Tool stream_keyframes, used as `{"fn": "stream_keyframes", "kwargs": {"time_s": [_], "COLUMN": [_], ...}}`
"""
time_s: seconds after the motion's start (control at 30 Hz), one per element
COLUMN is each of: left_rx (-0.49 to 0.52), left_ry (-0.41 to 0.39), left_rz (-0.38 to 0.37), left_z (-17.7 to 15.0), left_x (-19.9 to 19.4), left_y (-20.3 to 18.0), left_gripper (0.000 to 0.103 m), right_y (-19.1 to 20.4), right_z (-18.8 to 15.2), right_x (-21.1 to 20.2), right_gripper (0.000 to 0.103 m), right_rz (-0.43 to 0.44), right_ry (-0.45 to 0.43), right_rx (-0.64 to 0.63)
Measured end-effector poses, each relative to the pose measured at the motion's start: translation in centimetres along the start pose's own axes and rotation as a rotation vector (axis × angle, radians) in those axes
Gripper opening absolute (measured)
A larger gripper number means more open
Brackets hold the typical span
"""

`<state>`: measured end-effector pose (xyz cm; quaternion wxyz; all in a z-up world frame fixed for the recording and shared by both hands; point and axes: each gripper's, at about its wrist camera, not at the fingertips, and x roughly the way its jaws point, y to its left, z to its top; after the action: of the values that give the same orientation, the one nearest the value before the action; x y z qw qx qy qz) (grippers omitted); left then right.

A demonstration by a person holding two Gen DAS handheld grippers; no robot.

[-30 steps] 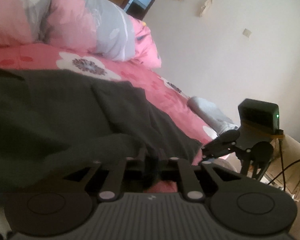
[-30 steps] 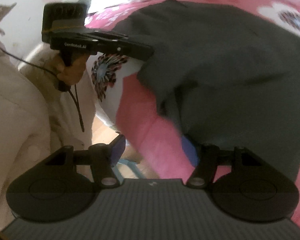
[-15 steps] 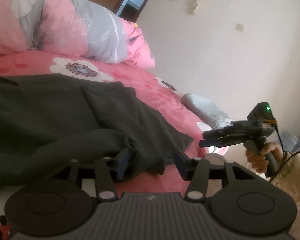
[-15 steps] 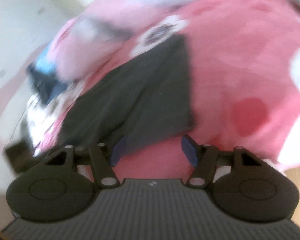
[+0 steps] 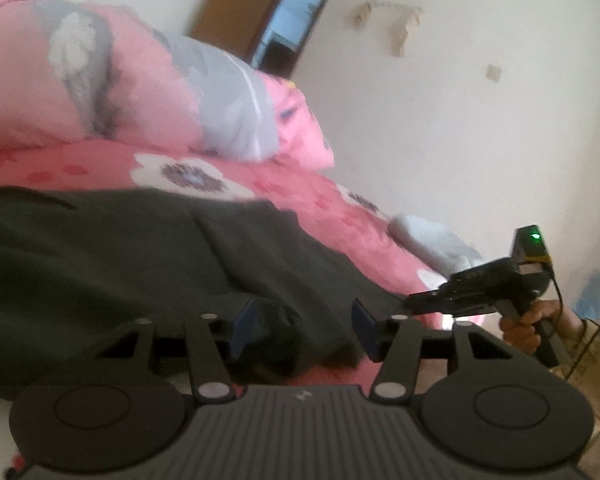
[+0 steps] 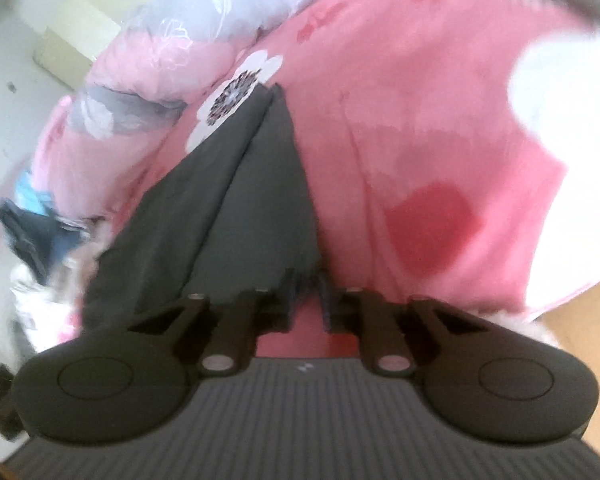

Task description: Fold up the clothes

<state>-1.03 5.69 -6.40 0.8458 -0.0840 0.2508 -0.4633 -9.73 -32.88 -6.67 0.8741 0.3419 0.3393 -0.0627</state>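
Dark grey cloth garment (image 5: 132, 256) lies spread on the pink flowered bedsheet (image 6: 420, 128), with a pink and grey quilt (image 5: 112, 84) bunched beyond it. The left gripper (image 5: 300, 326) stands open over a rumpled hem, while the right gripper (image 6: 306, 300) is closing on the garment's corner, its pads not yet pressing.

Dark garment (image 5: 100, 256) cut off left, perhaps trousers

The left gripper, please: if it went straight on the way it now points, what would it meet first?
Most likely the bunched edge of the dark grey cloth garment, which already lies between the open left gripper and spreads ahead over the pink flowered bedsheet. Depth is hard to judge in this blurred fisheye view.
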Motion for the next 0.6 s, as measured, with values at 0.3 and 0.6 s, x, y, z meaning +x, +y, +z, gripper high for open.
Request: {"fn": "stream_keyframes", "kwargs": {"time_s": [0.3, 0.6], "left_rx": [-0.197, -0.332], "left_ry": [-0.15, -0.177], "left_rz": [0.245, 0.383], "left_z": [1.0, 0.0], "left_x": [-3.7, -5.2], "left_y": [6.5, 13.4], "left_gripper": [0.055, 0.053], "right_y": [11.5, 19.7], "right_z": [3.2, 4.4], "right_x": [5.8, 15.6], "right_gripper": [0.034, 0.041], "right_rz": [0.068, 0.022], "right_ry": [0.003, 0.103], "right_rx": [-0.282, -0.473]}}
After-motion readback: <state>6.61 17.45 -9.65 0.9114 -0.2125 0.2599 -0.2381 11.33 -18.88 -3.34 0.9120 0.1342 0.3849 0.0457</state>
